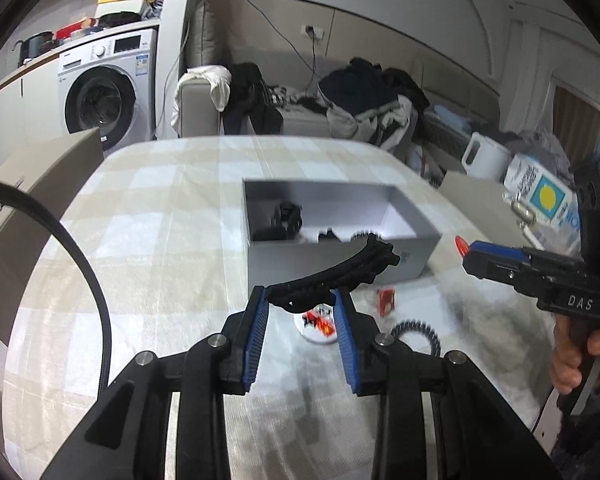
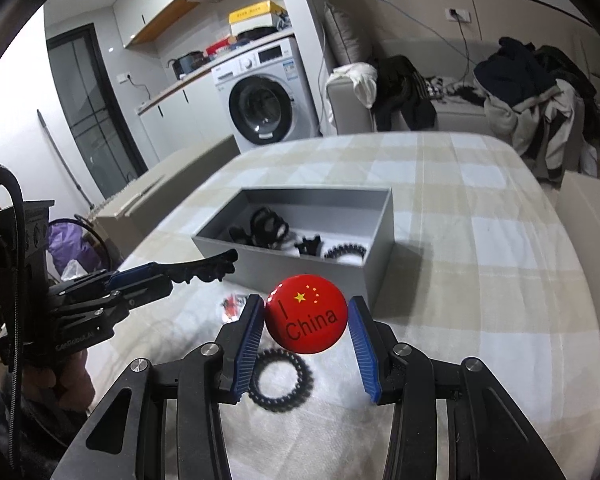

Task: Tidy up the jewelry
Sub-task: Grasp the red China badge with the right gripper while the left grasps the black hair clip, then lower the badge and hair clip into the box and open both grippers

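My left gripper (image 1: 300,300) is shut on a black braided hair piece (image 1: 336,272) and holds it above the table, just in front of the grey box (image 1: 332,256). My right gripper (image 2: 306,312) is shut on a round red "I China" badge (image 2: 306,314), held above the table near the box's (image 2: 300,268) front wall. The box holds several black hair ties and clips (image 2: 268,224). A black spiral hair tie (image 2: 280,380) lies on the checked cloth below the right gripper. A white badge (image 1: 318,322) with red print lies under the left gripper.
A small red item (image 1: 386,300) lies by the box in the left wrist view. The table (image 2: 480,240) has a checked cloth. A washing machine (image 2: 264,96), a sofa with clothes (image 2: 500,88) and a beige chair (image 1: 32,184) stand around it.
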`<state>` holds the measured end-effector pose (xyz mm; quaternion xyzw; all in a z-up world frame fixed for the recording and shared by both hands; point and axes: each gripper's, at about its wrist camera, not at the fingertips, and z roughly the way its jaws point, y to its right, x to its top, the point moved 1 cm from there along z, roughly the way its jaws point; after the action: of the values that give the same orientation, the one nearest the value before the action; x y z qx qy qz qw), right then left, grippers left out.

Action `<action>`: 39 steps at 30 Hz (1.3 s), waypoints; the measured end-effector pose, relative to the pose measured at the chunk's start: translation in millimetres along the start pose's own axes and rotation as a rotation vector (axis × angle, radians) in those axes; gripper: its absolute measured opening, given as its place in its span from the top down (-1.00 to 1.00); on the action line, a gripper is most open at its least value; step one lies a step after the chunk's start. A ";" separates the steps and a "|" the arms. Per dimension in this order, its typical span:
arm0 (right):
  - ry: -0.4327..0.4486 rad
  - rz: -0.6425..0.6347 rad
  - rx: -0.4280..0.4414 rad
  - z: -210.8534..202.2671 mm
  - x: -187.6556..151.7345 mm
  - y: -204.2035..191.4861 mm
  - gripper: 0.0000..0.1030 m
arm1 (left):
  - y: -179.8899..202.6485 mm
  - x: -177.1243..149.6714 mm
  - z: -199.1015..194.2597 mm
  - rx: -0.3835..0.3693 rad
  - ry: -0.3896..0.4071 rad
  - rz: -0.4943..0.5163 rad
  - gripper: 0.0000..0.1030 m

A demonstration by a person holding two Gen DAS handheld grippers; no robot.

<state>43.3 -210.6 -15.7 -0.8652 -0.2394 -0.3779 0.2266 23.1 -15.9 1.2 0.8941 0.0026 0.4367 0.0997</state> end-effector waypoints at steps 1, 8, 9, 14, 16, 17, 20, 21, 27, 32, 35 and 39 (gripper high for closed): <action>0.010 0.002 -0.001 -1.8 1.9 -0.8 0.19 | -1.3 2.8 0.0 -0.008 0.009 -0.012 0.47; 0.096 0.025 -0.012 -16.9 22.8 -2.3 0.19 | -1.1 19.9 3.1 -0.019 0.061 -0.019 0.47; 0.100 0.029 -0.011 -17.0 25.6 -1.6 0.19 | -1.2 21.8 3.1 -0.019 0.068 -0.018 0.47; 0.104 0.057 -0.014 -11.6 35.4 3.2 0.19 | -2.9 30.6 8.6 -0.029 0.091 -0.018 0.47; 0.095 0.075 -0.006 -4.5 37.3 6.6 0.19 | -2.7 30.8 12.3 -0.026 0.089 -0.020 0.47; 0.089 0.086 -0.016 0.7 37.4 8.5 0.19 | -2.7 31.1 15.5 -0.029 0.084 -0.021 0.47; 0.064 0.124 -0.004 16.4 37.4 14.6 0.19 | -2.3 31.9 22.4 -0.020 0.073 -0.015 0.47; 0.060 0.130 -0.002 19.6 37.9 16.1 0.19 | -1.9 31.9 23.6 -0.017 0.070 -0.010 0.47; 0.050 0.129 0.001 36.4 42.9 17.5 0.19 | -3.0 32.0 36.2 0.005 0.035 0.000 0.47; 0.039 0.109 -0.011 46.7 45.8 16.1 0.19 | -4.6 31.9 40.6 0.020 0.019 0.001 0.47; 0.034 0.107 -0.010 50.7 46.8 16.3 0.19 | -3.6 32.3 41.5 0.020 0.011 0.002 0.47; 0.028 0.103 -0.011 54.5 47.4 16.8 0.19 | 0.4 33.6 45.7 0.021 0.002 0.021 0.47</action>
<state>111.3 -181.0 -16.4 -0.8722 -0.1893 -0.3793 0.2442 79.6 -21.2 0.2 0.8947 -0.0020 0.4385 0.0855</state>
